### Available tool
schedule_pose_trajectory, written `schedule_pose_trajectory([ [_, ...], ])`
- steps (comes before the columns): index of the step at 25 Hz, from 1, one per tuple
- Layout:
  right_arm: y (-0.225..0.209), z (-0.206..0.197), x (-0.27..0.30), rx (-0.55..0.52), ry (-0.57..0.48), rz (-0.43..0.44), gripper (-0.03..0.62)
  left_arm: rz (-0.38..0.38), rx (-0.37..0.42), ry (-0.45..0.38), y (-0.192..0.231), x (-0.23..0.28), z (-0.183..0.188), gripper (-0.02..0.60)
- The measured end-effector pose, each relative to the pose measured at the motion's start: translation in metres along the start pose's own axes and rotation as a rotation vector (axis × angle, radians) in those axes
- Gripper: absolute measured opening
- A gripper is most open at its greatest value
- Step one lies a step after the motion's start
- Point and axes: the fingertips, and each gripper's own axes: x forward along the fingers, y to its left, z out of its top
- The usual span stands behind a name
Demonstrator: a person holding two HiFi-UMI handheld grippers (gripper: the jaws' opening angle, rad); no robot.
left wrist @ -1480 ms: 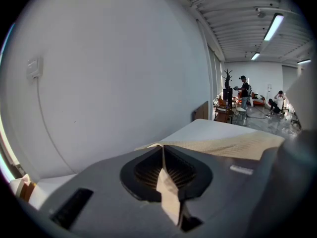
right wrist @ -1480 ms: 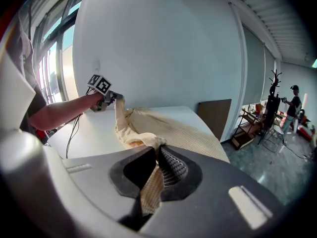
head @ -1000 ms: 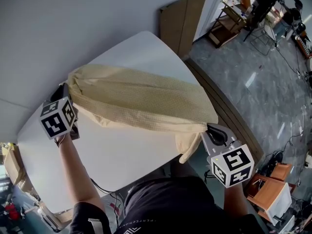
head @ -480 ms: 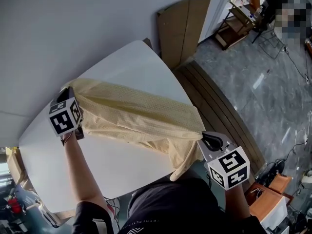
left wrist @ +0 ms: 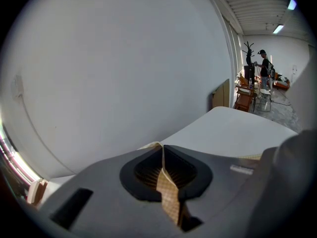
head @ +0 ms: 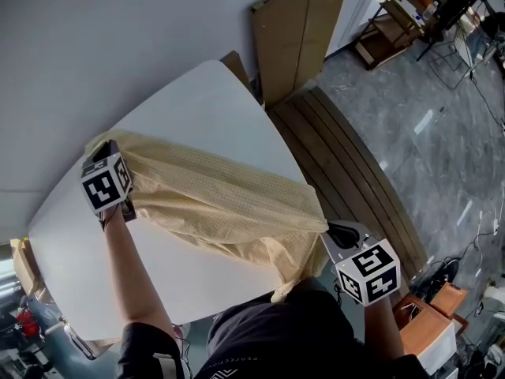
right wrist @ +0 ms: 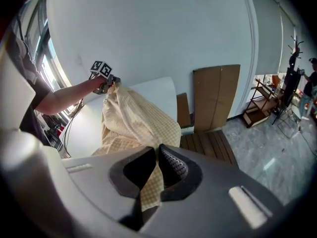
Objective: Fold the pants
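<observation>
- The left gripper (left wrist: 163, 177) has its jaws pressed together on a thin fold of the yellow checked pants (head: 229, 200)
- The right gripper (right wrist: 154, 175) pinches the other end of the cloth, at the near right edge of the white table (head: 197, 105)
- The pants stretch between the two grippers, lying rumpled across the table
- A loose flap hangs over the table's edge just beside the right gripper

I see plain grey wall (head: 95, 30) behind white table (head: 197, 109), brown board (head: 300, 30) leaning on wall, wooden planks (head: 355, 172) on grey marbled floor (head: 442, 148), strip light (left wrist: 278, 29) on far ceiling.
</observation>
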Motion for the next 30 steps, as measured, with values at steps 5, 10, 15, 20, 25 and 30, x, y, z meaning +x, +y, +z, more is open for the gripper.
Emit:
schedule_pose_trajectory([
  [5, -0.008, -0.005, 0.010, -0.005, 0.038, 0.021, 0.017, -0.020, 0.007, 0.035, -0.016, 0.015, -0.009, 0.012],
  [10, -0.012, -0.008, 0.018, -0.011, 0.047, 0.029, 0.018, -0.044, -0.009, 0.047, -0.023, 0.022, -0.018, 0.023],
  [15, -0.013, -0.009, 0.019, -0.005, 0.044, 0.010, 0.023, -0.067, -0.024, 0.035, -0.021, 0.019, -0.015, 0.049],
  [20, -0.018, -0.007, 0.016, -0.002, 0.037, -0.009, 0.037, -0.073, -0.027, 0.019, -0.017, 0.012, -0.011, 0.069],
  [25, -0.021, -0.005, 0.009, -0.005, 0.021, -0.034, 0.043, -0.106, -0.001, -0.009, -0.027, -0.005, -0.006, 0.069],
  [30, -0.024, -0.001, 0.000, -0.014, -0.015, -0.064, 0.041, -0.180, 0.010, -0.001, -0.061, -0.024, -0.016, 0.057],
])
